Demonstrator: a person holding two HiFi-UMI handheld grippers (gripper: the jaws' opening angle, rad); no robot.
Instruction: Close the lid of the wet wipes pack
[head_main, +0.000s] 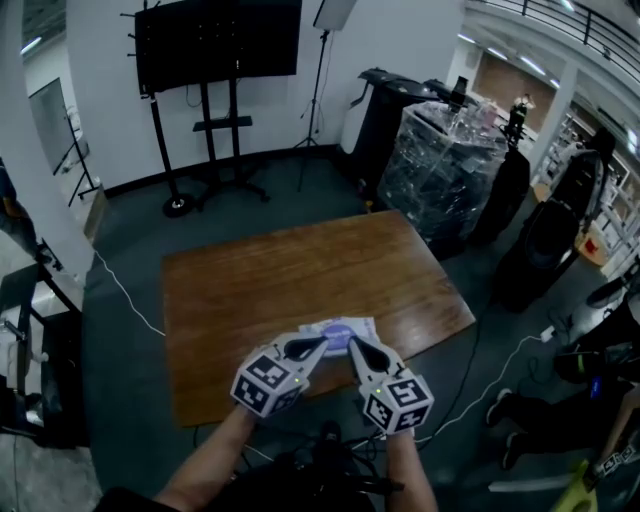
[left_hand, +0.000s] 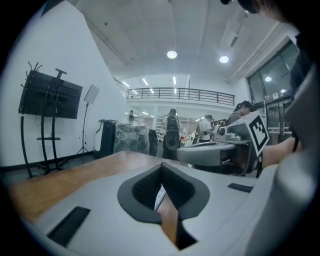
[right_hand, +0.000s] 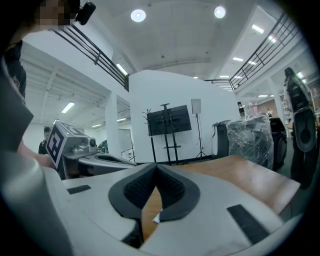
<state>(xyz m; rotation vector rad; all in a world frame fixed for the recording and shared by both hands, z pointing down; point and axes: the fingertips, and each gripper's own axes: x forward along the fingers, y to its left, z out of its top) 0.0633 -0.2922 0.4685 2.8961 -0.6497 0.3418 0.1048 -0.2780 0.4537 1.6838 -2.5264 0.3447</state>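
On our wooden table (head_main: 300, 270) lies one flat, pale lilac wet wipes pack (head_main: 340, 330). We hold two tongs, left gripper (head_main: 320, 344) and right gripper (head_main: 354, 346), both closed together, gripping nothing.

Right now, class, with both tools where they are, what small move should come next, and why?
Probably lower the right tool onto the pack to feel for its lid. The right tool and the left tool are both shut, empty and held above the table, touching nothing. Whether the lid is open cannot be told from here.
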